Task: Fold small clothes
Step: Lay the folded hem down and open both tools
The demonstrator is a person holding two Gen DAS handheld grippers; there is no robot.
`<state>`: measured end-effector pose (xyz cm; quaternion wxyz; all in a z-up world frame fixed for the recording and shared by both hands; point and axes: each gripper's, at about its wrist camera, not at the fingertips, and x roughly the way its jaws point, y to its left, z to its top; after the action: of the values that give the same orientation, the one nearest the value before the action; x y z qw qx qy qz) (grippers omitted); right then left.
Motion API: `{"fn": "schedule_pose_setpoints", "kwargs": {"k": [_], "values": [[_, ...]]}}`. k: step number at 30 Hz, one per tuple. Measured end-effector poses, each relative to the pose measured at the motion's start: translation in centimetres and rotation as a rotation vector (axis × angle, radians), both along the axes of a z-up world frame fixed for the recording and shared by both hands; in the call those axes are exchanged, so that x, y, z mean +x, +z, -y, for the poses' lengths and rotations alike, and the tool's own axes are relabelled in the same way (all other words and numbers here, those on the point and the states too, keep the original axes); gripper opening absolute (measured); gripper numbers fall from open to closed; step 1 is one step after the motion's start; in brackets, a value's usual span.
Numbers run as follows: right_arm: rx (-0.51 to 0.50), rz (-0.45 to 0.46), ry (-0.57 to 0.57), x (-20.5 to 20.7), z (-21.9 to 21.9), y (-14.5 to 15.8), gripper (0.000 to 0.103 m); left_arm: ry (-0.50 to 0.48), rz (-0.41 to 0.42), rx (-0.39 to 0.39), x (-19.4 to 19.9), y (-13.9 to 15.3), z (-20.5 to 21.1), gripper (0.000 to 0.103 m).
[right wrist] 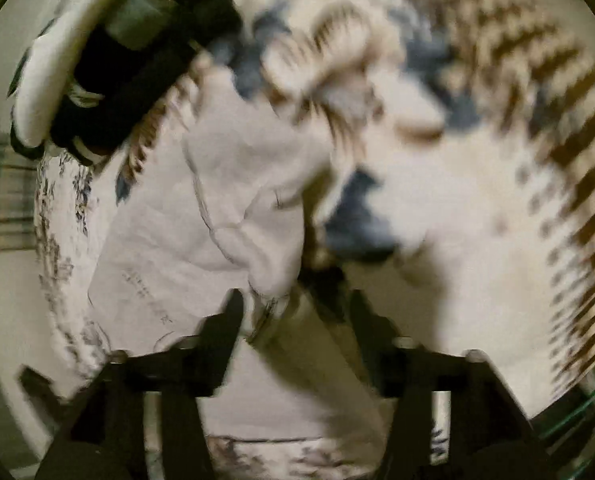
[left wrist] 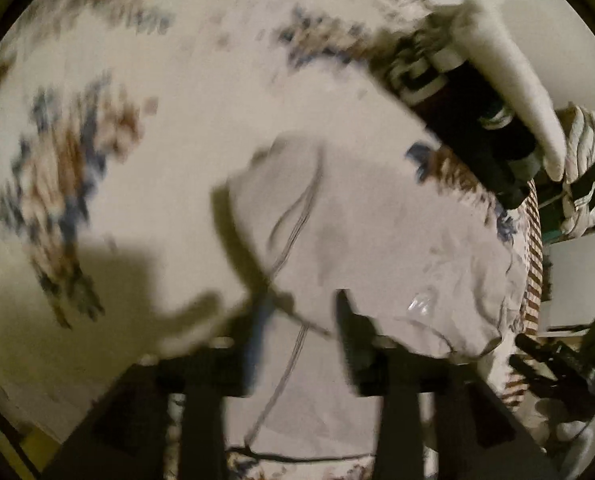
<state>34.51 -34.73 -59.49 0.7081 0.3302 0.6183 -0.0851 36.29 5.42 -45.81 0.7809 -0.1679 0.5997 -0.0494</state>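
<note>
Left wrist view looks down on a pale grey garment (left wrist: 361,232) lying crumpled on a white bedspread (left wrist: 177,128) printed with blue and brown flowers. The left tool (left wrist: 301,312) hangs above the garment's near edge with its two dark fingers apart and no cloth pinched between them. At upper right the right tool (left wrist: 493,148) appears, carried by a hand in a white sleeve (left wrist: 509,76).

Right wrist view shows the same garment (right wrist: 225,216) with a fold of it reaching between the right tool's (right wrist: 297,312) spread fingers; motion blur hides whether the pads touch it. The left tool (right wrist: 109,104) sits at upper left, beyond the garment.
</note>
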Motion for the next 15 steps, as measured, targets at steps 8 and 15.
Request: {"fn": "schedule_pose_setpoints", "kwargs": {"k": [8, 15], "values": [[-0.102, 0.203, 0.151, 6.8, -5.1, 2.7, 0.074, -0.102, 0.088, 0.053, 7.5, -1.7, 5.8, 0.075], [-0.216, 0.121, 0.173, 11.1, -4.2, -1.8, 0.074, -0.087, 0.017, 0.077, 9.9, -8.5, 3.2, 0.089]]}}
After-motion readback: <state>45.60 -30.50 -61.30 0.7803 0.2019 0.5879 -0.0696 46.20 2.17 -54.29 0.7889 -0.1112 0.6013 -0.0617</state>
